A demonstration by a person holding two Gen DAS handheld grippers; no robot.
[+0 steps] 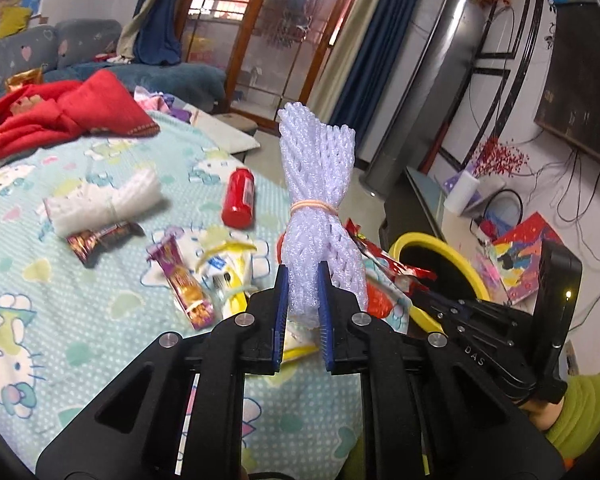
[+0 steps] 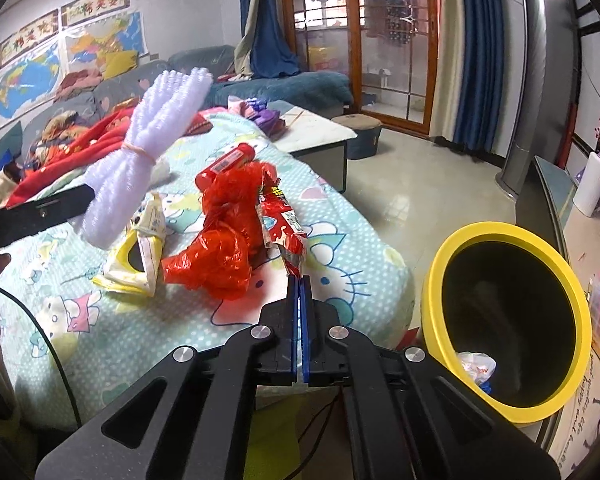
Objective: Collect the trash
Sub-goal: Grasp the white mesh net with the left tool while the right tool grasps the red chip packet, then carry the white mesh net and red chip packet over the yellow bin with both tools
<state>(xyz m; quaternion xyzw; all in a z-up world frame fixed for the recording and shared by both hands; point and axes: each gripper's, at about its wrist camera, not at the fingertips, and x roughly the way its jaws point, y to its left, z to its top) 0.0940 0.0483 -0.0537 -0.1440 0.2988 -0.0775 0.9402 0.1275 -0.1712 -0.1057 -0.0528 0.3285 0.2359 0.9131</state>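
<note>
Holding foam net point(image 1: 318, 216) in left gripper point(image 1: 303, 304), right gripper point(image 2: 300, 312) closed empty; bin point(image 2: 436, 280) nearly empty, wrappers point(image 1: 184, 276) left on bed point(image 1: 100, 320).

Left gripper point(image 1: 303, 276) raised, its two blue-padded fingers point(image 1: 281, 300) parted and clamped on something white, right gripper point(image 2: 299, 284) held low and level, pads pressed flat together, black linkage arms of both spread toward the camera

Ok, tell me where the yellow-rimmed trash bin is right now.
The yellow-rimmed trash bin stands on the floor just off the bed's right edge, low right in the right wrist view, beside the shut right gripper.
</note>
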